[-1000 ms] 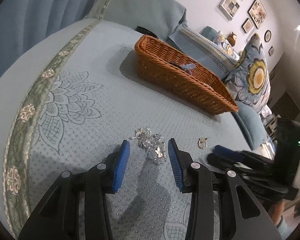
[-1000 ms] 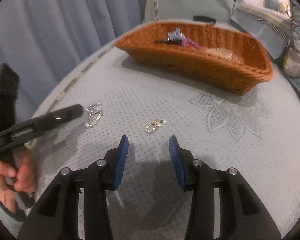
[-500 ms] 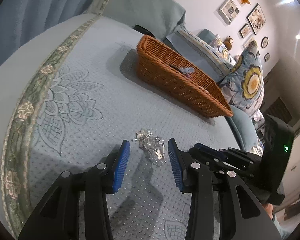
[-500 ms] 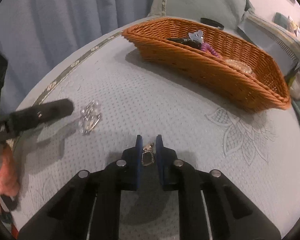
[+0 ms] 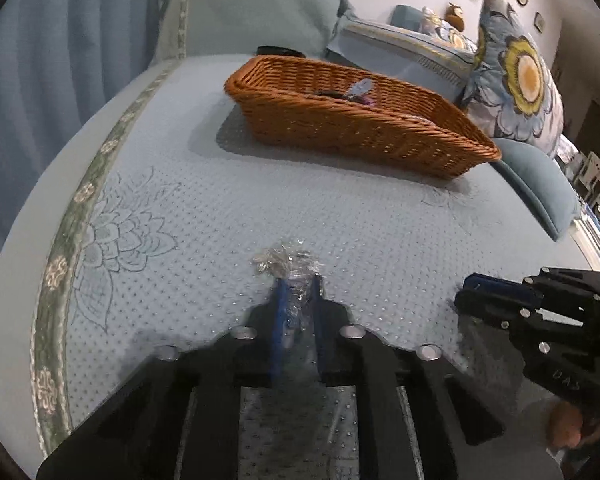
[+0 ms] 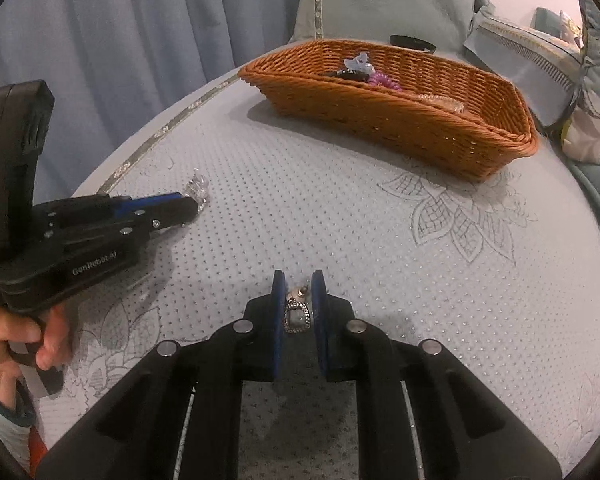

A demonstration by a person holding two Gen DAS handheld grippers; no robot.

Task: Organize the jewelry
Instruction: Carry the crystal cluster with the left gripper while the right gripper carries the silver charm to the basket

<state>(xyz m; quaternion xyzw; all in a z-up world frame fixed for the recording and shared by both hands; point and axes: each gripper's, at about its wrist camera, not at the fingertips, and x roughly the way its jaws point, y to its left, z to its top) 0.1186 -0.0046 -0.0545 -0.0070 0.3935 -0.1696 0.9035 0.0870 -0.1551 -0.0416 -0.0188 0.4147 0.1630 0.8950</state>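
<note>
Both tongs have a catch. The right tongs (image 6: pixel 296 308) are closed almost fully on a small square pendant (image 6: pixel 297 317), which sits upright between the blue pads (image 6: pixel 278 312) with its clasp end poking out ahead of the tips. The left tongs (image 5: pixel 298 300) are pinched down on a tangle of silvery chain (image 5: pixel 286 264); part of it is caught between the pads and the rest bunches in a loose clump just past the tips, seemingly touching the bedspread (image 5: pixel 188 208).

The basket (image 6: pixel 400 120) lies ahead of both tongs, further up the bed and a little to the right, with a purple hair tie (image 6: pixel 384 80) and a pale clip (image 6: pixel 358 62) already lying in it.

To my eye the step in hand is the carry to the basket. The pendant looks secure, so the right tongs can lift and travel over the near rim before letting go. The chain is the trickier one: with so much hanging free, I would raise it straight up first so the loose end clears the dotted fabric without snagging, keep the squeeze steady, and move slowly enough that the clump does not swing. Each piece should be released low inside the basket, not dropped from above the rim, so that nothing bounces out.
</note>
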